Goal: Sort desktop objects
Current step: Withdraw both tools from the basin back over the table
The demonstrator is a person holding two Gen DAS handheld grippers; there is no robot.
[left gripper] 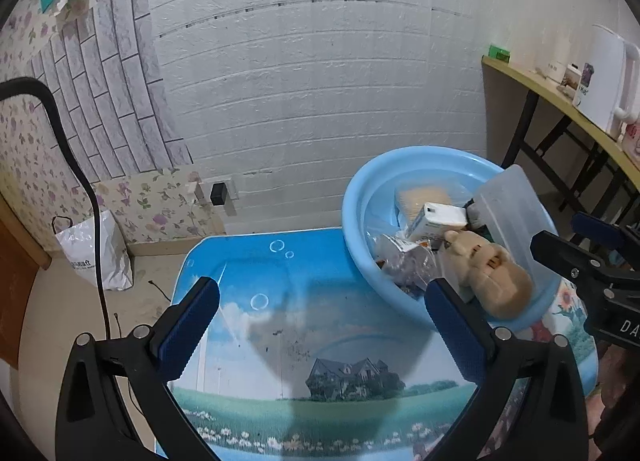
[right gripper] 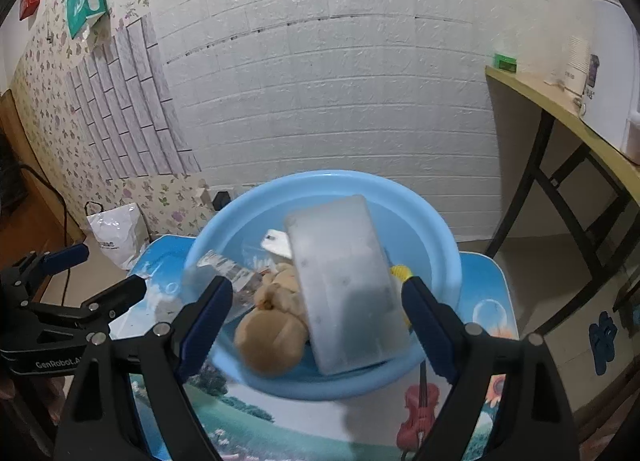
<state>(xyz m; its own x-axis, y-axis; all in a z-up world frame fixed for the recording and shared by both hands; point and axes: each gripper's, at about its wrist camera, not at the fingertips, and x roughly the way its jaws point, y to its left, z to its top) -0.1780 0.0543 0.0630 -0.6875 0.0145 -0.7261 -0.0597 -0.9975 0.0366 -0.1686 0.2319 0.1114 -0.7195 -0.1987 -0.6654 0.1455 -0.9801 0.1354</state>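
- Jaws of the left gripper (left gripper: 322,315) stand spread wide over bare table (left gripper: 256,341), nothing between them, left of the blue basin (left gripper: 362,189).
- Right gripper (right gripper: 318,311) jaws also spread, framing the basin's near rim; no pad presses anything.
- Frosted box (right gripper: 344,289), plush toy (right gripper: 272,333) and packets lie inside the basin.
- Only the left view shows the white carton (left gripper: 438,221); only the right shows a yellow item (right gripper: 400,272) behind the box.
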